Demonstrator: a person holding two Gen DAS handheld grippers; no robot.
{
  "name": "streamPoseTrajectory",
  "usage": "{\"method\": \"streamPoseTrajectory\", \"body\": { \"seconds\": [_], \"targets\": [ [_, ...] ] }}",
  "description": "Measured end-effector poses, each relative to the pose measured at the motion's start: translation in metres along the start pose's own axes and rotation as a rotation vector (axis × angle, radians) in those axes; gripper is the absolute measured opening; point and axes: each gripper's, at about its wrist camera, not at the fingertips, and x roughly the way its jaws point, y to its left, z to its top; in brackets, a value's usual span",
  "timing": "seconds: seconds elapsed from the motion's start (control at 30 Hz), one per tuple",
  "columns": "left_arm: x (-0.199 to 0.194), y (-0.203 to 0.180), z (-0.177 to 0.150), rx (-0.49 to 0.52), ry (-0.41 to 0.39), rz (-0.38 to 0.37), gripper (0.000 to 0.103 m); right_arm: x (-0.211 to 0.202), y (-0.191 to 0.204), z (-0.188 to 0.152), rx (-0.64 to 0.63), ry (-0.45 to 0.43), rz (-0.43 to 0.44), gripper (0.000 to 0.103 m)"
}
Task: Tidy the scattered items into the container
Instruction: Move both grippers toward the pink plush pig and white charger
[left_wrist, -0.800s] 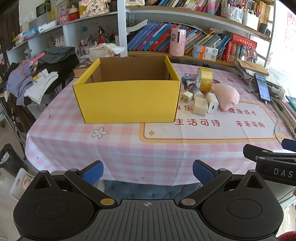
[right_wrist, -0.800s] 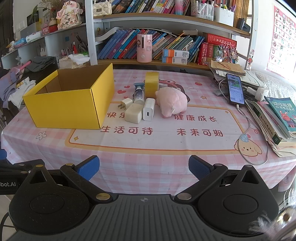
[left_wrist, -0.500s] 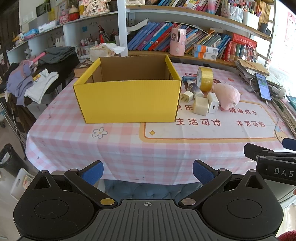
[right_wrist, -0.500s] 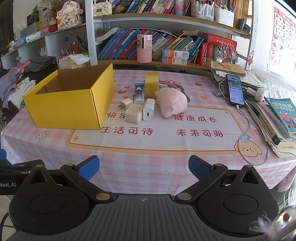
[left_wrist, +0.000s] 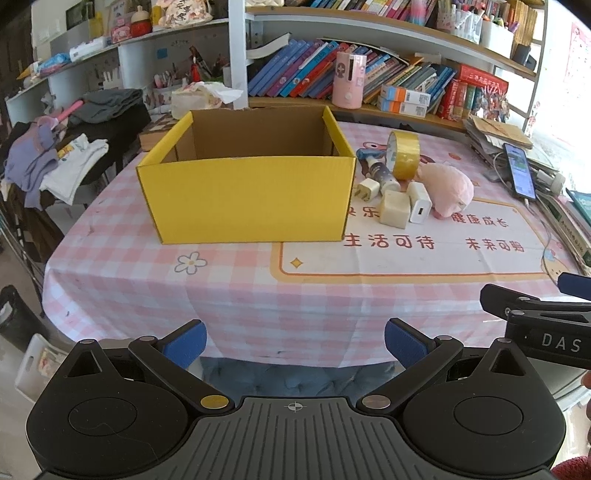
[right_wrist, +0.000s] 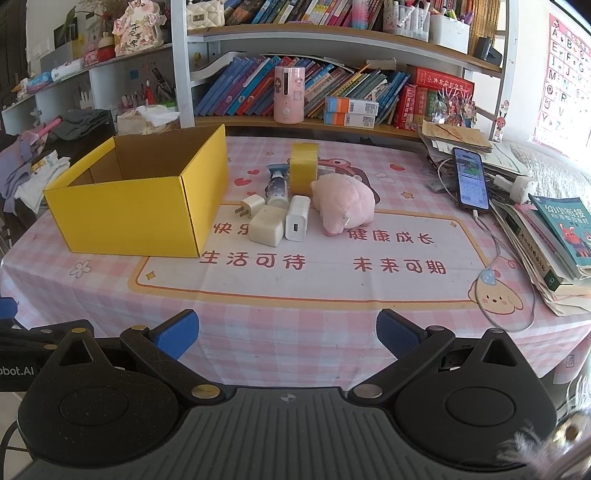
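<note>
An open yellow cardboard box (left_wrist: 243, 199) (right_wrist: 136, 218) stands on the pink checked tablecloth. Right of it lies a cluster: a yellow tape roll (left_wrist: 405, 154) (right_wrist: 304, 168), a pink plush pig (left_wrist: 448, 188) (right_wrist: 343, 204), a small bottle (left_wrist: 380, 171) (right_wrist: 277, 188), a cream charger block (left_wrist: 394, 208) (right_wrist: 266, 225), a white USB charger (left_wrist: 419, 206) (right_wrist: 296, 218) and a small plug (left_wrist: 367, 190) (right_wrist: 251, 206). My left gripper (left_wrist: 295, 341) hangs open off the table's near edge, facing the box. My right gripper (right_wrist: 288, 334) is open too, over the near edge, well short of the cluster.
A phone (right_wrist: 470, 179) on a cable rests against stacked papers at the right, with books (right_wrist: 554, 236) piled along the right edge. Bookshelves (right_wrist: 332, 92) stand behind the table. Clothes (left_wrist: 55, 162) lie heaped at the left. Bare cloth spans from the grippers to the items.
Both views have crept slightly closer to the table. Nothing on the table has moved and both grippers stay open.
</note>
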Motion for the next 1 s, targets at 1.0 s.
{"method": "streamPoseTrajectory", "body": {
  "seconds": [1.0],
  "targets": [
    [0.041, -0.048, 0.045, 0.059, -0.026, -0.083, 0.103, 0.043, -0.053, 0.032, 0.019, 0.004, -0.035, 0.103]
  ]
}}
